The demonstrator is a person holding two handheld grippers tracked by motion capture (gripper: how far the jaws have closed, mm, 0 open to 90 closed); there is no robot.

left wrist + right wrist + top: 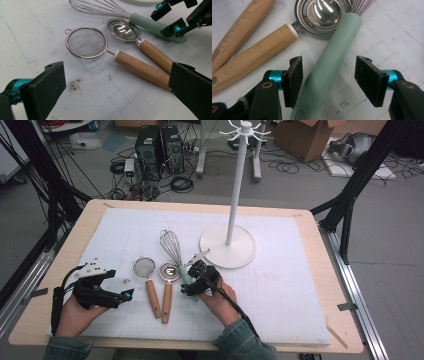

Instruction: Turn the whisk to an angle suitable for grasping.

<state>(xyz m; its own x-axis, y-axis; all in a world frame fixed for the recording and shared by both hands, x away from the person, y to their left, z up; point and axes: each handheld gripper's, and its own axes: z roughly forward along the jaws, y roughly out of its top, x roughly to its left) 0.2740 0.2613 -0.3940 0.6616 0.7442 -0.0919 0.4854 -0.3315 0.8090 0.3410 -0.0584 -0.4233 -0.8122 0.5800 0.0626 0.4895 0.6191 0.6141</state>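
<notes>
A whisk (172,247) with a pale green handle (332,60) lies on the white mat. My right gripper (329,80) is low over that handle with one jaw on each side. The left pad is right against the handle and the right pad stands clear, so it is open. The left gripper view also shows my right gripper (168,18) over the whisk handle (147,23). My left gripper (127,294) rests at the mat's left, open wide (117,92) and holding nothing. It points at a small mesh strainer (86,42) with a wooden handle.
A steel spoon-like tool (169,271) with a wooden handle lies between the strainer (144,266) and the whisk. A white hook stand (235,185) rises from a round base (245,255) just behind the whisk. Bare white mat (285,285) stretches to the right.
</notes>
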